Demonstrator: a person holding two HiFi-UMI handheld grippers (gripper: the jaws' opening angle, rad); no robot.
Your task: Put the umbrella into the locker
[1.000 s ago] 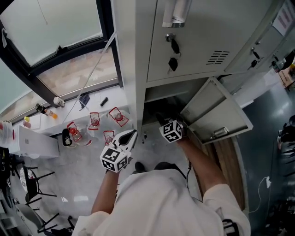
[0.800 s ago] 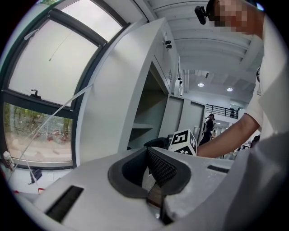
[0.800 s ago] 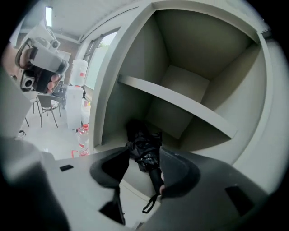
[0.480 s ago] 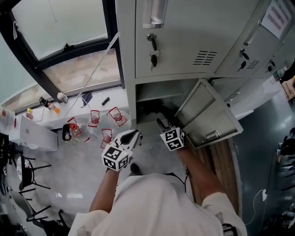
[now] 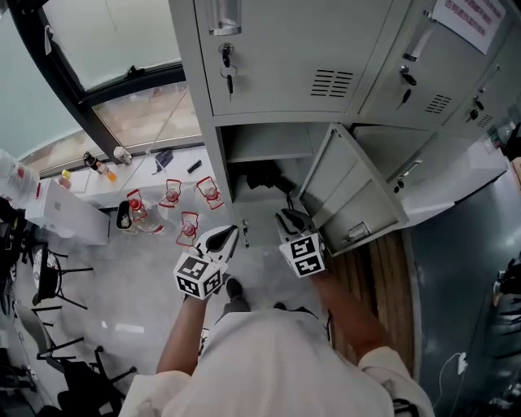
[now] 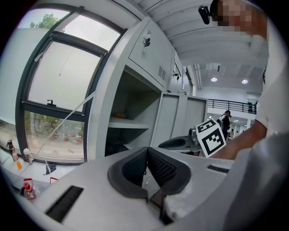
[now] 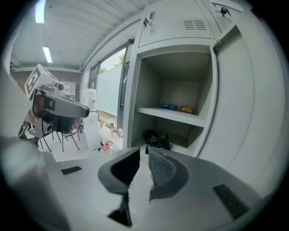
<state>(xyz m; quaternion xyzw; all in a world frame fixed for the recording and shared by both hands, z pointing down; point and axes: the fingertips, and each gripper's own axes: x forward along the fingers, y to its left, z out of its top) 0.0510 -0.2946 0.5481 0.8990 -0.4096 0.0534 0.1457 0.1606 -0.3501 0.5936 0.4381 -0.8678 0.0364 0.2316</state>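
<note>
Hard to make out much of the umbrella [image 5: 264, 176]: only a black crumpled bundle on the floor of the open locker [image 5: 218, 159], towards the back of the bottom compartment, under the shelf [image 7: 171, 116]. No telling handle from canopy at this size, and no clean line in the head view between its near edge and the dark right claw [image 5: 286, 215] just below it. In the right gripper view, lower part of the bundle cut off by that claw's own pads. On the shelf, a blue thing [image 7: 169, 106] and a yellow thing [image 7: 186, 108], both too blurred to name. Swung wide to the right, the locker door [image 5: 350, 191], covering the foot of the neighbouring lockers. Above the opening, a closed door with keys [image 5: 229, 77] hanging from its lock; farther right, a paper notice [image 5: 472, 15] cut by the frame edge, print unreadable. Right claw in front of the opening, apart from the umbrella, with jaws just lately closing in, down to a narrow gap, nothing between. Left claw [image 5: 229, 235] lower left, outside the locker's side wall, clenched tip to tip on nothing. Below the window [image 5: 106, 49] at the left, a cluster of red-trimmed bottles [image 5: 170, 195], a white box [image 5: 69, 220] and black chair legs [image 5: 49, 285] clipped by the edge. Between the forearms, the toe of a shoe [image 5: 234, 287], the rest hidden under a white shirt.
</note>
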